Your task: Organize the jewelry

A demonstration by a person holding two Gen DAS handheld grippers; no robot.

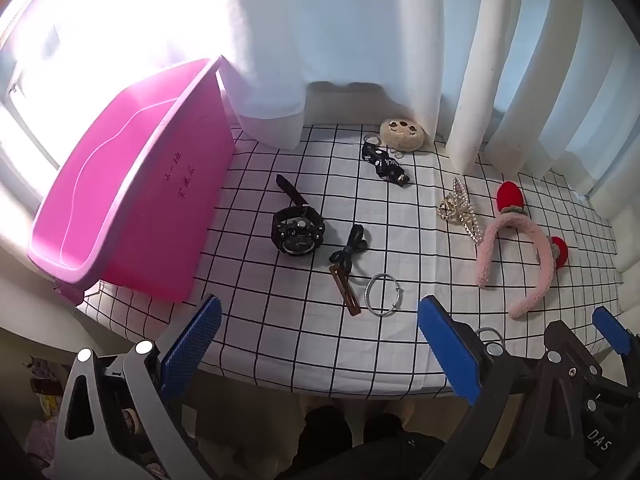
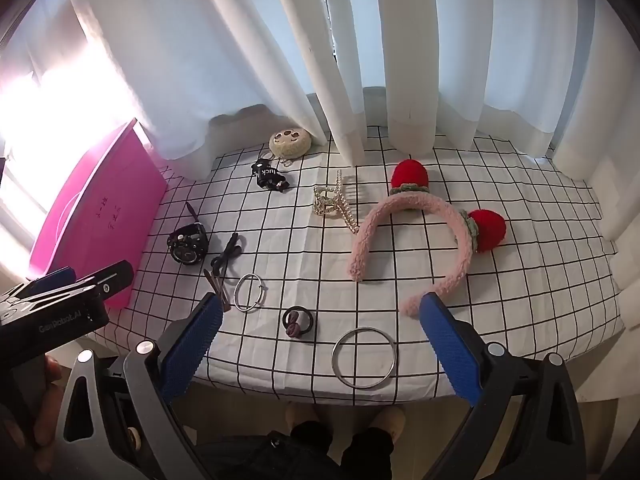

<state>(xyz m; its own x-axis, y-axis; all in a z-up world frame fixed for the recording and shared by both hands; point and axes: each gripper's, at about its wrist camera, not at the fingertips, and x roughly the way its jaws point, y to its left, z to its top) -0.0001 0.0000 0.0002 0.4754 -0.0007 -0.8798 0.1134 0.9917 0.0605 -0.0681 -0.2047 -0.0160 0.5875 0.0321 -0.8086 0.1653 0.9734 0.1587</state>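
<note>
Basically nothing's sorted yet: both the left gripper [image 1: 320, 344] and right gripper [image 2: 320, 340] gape wide, holding nothing, pink bin [image 1: 132, 216] upper left looks empty, while watch [image 1: 298, 230], bangle [image 2: 365, 358] and headband [image 2: 420, 240] sit mid-frame on the cloth.

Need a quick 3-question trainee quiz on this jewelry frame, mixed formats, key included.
1. True or false: the black watch already lies inside the pink bin.
2. Multiple choice: nearest the right gripper is A) the large silver bangle, B) the pearl hair claw, C) the round plush charm.
3. Fill in: the fuzzy pink headband carries two red ____.

Key: 1 false; 2 A; 3 strawberries.
</note>
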